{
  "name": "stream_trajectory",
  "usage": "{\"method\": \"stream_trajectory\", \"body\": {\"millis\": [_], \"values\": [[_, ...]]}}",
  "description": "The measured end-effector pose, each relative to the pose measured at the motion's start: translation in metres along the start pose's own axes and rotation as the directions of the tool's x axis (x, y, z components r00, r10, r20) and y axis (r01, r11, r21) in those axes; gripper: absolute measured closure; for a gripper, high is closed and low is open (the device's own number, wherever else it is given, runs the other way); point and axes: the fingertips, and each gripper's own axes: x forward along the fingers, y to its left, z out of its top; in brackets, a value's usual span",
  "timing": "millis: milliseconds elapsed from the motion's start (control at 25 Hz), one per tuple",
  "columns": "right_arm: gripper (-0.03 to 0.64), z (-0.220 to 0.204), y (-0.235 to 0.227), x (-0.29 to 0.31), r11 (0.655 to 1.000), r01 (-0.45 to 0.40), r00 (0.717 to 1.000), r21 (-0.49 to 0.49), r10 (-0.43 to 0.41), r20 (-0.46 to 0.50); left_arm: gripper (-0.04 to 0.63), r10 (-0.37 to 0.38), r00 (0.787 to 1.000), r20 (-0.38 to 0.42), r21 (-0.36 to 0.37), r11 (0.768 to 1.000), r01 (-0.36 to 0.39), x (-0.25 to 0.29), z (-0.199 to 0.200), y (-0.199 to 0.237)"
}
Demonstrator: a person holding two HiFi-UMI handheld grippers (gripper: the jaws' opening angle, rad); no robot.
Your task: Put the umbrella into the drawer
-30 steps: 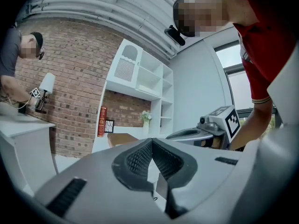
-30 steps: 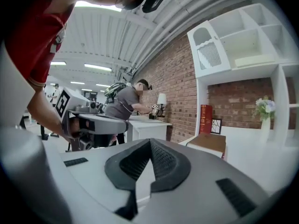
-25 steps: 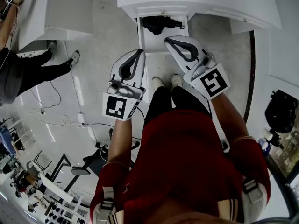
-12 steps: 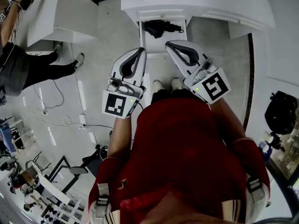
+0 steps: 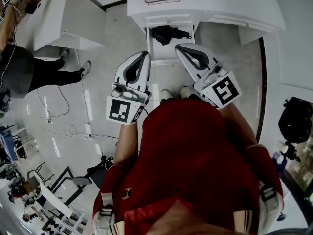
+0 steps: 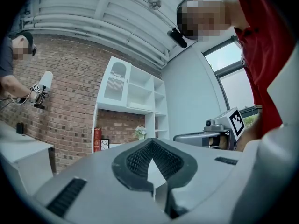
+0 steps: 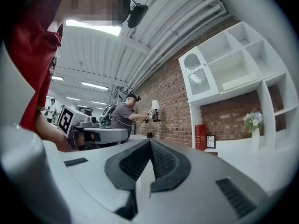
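Umbrella (image 5: 166, 33), apparently folded, in open drawer (image 5: 171, 54), apart from left gripper (image 5: 144, 56), right gripper (image 5: 180, 48); fingers (image 6: 84, 171) closed, empty.

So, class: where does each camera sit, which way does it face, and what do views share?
Head view: on the head, steeply down at the open white drawer with the black folded umbrella; red shirt, left gripper, right gripper show.
Left gripper view: on that gripper, level toward the white shelf unit; red shirt shows.
Right gripper view: likewise, from the right gripper.
Shared: both gripper views show the shelf unit and the other gripper.
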Motion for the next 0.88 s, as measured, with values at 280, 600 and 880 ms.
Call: {"method": "stream_trajectory", "body": {"millis": [280, 600, 880], "values": [[0.618, -0.006, 0.004, -0.006, 0.999, -0.015, 1.0, -0.03, 0.014, -0.024, 0.589, 0.008, 1.0, -0.003, -0.001, 1.0, -0.008, -0.005, 0.0, 0.002], [0.617, -0.008, 0.004, -0.009, 0.999, -0.008, 0.999, -0.047, 0.005, -0.053, 0.589, 0.001, 1.0, -0.002, -0.009, 1.0, -0.001, -0.009, -0.001, 0.004], [0.618, -0.011, 0.005, -0.007, 0.999, -0.008, 0.998, -0.044, 0.006, -0.063, 0.589, -0.006, 1.0, 0.0, -0.007, 1.0, 0.006, -0.008, -0.001, 0.008]]}}
